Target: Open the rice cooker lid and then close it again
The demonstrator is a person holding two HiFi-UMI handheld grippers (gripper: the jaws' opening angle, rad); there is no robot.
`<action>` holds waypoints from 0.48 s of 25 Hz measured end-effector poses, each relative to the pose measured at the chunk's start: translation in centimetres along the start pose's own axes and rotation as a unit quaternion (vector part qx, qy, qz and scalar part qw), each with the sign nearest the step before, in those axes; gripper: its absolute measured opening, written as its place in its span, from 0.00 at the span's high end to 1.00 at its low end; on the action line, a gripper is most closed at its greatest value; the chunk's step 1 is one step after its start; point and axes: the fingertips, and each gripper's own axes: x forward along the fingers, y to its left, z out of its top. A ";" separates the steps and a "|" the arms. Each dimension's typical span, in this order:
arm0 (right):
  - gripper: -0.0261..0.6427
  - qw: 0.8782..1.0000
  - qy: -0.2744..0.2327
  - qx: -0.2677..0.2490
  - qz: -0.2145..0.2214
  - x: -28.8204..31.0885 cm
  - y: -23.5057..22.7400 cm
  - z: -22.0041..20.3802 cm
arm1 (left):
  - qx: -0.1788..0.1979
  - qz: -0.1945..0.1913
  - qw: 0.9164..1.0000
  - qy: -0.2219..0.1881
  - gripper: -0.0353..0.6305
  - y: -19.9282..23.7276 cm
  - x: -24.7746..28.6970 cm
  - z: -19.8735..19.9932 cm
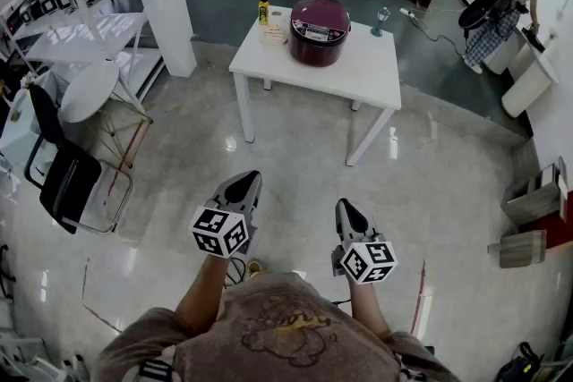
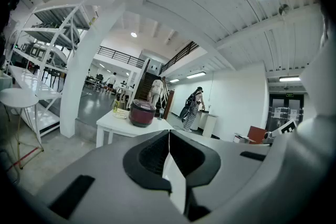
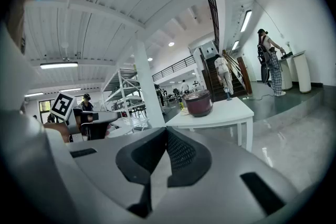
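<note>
We stand well back from the bench [image 1: 367,76], carrying both grippers low and near level, likely just for the walk-up. Left hand-held gripper [image 1: 243,188]: clenched, nothing in it. Right hand-held gripper [image 1: 348,212]: clenched too, empty. Rice cooker [image 1: 319,30] sits on the bench's far side, lid [image 1: 320,12] down, ahead of both grippers and well apart from them. We judge we must approach first.

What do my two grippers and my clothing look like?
Both the left gripper and right gripper are grey tapered bodies with black ribbed pads, each carrying a white cube printed with black square markers. The T-shirt worn is brown-grey, short-sleeved, with a faint print.
</note>
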 end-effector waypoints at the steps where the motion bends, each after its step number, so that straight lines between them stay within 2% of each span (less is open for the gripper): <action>1: 0.96 1.000 -0.001 0.000 -0.001 0.0 -0.1 0.1 | -0.001 0.000 1.000 0.000 0.91 -0.1 0.1 -0.1; 12: 0.96 1.000 0.006 -0.009 -0.009 1.9 0.8 -0.2 | 0.000 -0.010 1.000 -0.004 0.91 1.4 0.5 0.3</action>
